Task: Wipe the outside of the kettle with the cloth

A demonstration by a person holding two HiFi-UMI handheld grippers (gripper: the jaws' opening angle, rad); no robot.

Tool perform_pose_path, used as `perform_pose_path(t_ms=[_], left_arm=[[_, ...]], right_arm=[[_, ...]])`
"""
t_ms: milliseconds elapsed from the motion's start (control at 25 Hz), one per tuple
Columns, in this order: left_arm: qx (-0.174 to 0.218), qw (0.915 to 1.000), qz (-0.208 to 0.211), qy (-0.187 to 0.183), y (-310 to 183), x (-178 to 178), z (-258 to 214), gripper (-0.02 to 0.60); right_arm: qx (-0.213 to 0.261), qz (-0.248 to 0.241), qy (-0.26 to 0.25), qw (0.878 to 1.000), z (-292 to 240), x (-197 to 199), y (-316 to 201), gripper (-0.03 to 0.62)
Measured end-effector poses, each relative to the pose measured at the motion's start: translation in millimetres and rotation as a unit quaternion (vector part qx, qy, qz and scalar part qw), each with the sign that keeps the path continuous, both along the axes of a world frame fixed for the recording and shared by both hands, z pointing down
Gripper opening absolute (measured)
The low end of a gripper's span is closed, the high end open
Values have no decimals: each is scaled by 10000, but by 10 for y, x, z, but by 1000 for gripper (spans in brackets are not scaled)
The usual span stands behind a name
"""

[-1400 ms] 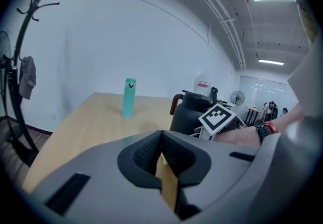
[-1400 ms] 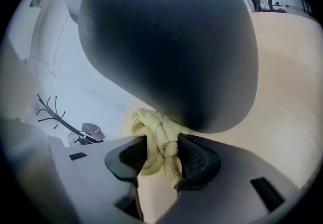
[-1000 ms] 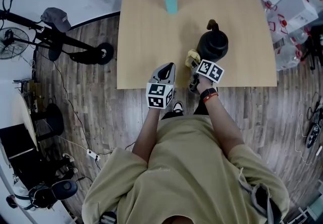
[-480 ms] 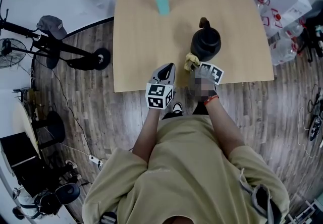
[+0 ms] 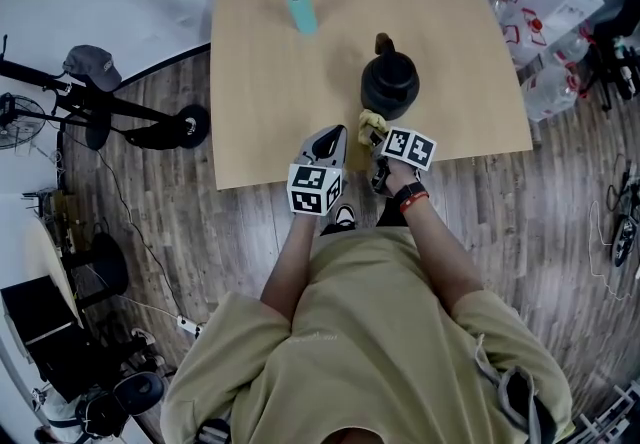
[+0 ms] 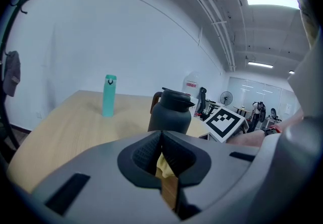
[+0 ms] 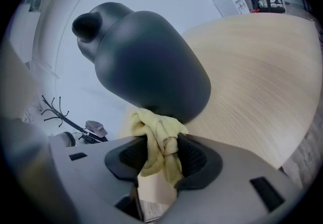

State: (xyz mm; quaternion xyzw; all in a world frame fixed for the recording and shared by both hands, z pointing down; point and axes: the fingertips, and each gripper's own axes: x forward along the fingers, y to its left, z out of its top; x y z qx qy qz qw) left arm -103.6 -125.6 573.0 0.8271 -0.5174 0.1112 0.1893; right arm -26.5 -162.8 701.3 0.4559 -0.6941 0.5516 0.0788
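Both forearms reach forward from the torso, side by side; the right gripper (image 7: 161, 153), at the front edge of the surface (image 5: 270, 102), pinches a bunched yellow cloth (image 7: 157, 134) against the lower wall of the black kettle (image 7: 151, 66); the kettle stands near that front edge, right of centre; the left gripper (image 6: 161, 150), jaws pressed together on nothing, is held just beside the right one at the same edge.
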Motion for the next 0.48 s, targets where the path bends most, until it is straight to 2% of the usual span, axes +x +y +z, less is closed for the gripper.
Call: perform_pose_path(t_ms=[480], left_arm=[[-32, 9998, 181, -21, -54, 424, 6, 25]], right_arm=[[88, -176, 270, 9994, -19, 426, 78, 180]])
